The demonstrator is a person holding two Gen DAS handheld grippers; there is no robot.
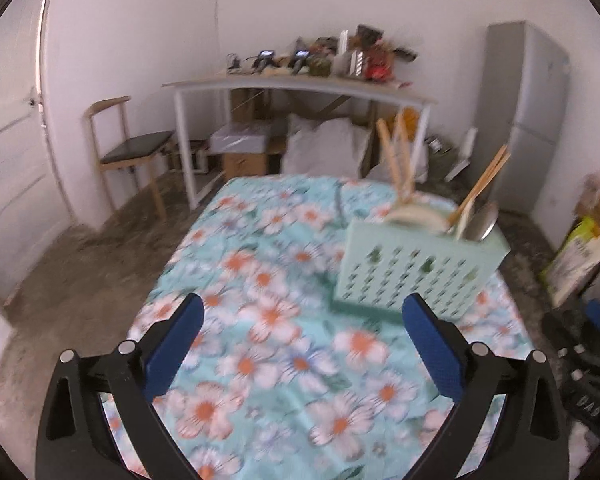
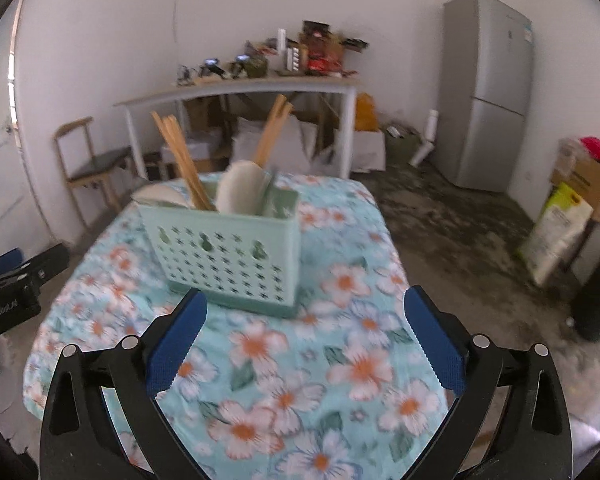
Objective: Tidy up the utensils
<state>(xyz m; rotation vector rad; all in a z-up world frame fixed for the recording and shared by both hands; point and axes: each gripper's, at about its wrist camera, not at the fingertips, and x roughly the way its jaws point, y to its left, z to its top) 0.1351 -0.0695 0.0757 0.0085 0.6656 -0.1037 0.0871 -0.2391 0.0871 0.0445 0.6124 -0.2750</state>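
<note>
Blue pads sit closest to each camera, and both pairs are spread wide with nothing between them. Left gripper (image 1: 302,308) hangs over the flowery tablecloth (image 1: 284,360), its fingers released and apart. Right gripper (image 2: 305,300) hangs over the same cloth, jaws wide too and gripping nothing — only flowers show in the gap. Just past the right gripper's fingertips stands the mint green utensil holder (image 2: 228,256), upright on the table, with little holes all over its side. In the left view the holder (image 1: 416,268) sits ahead and off to the right of the fingers. Wooden chopsticks (image 2: 180,160) stick up out of it and lean outward (some to one side, some to the other). Pale spoons (image 2: 240,192) poke over its rim, and a shiny metal spoon (image 1: 482,222) shows in the left view. Everything is a bit blurry. At the left edge of the right view, part of the other gripper can be seen. Farther back there is a wooden chair (image 1: 130,148) by the wall, then a long white desk (image 1: 300,88) with clutter on top and boxes under it. A tall grey fridge (image 2: 486,92) stands in the far corner — near some bags on the floor.
</note>
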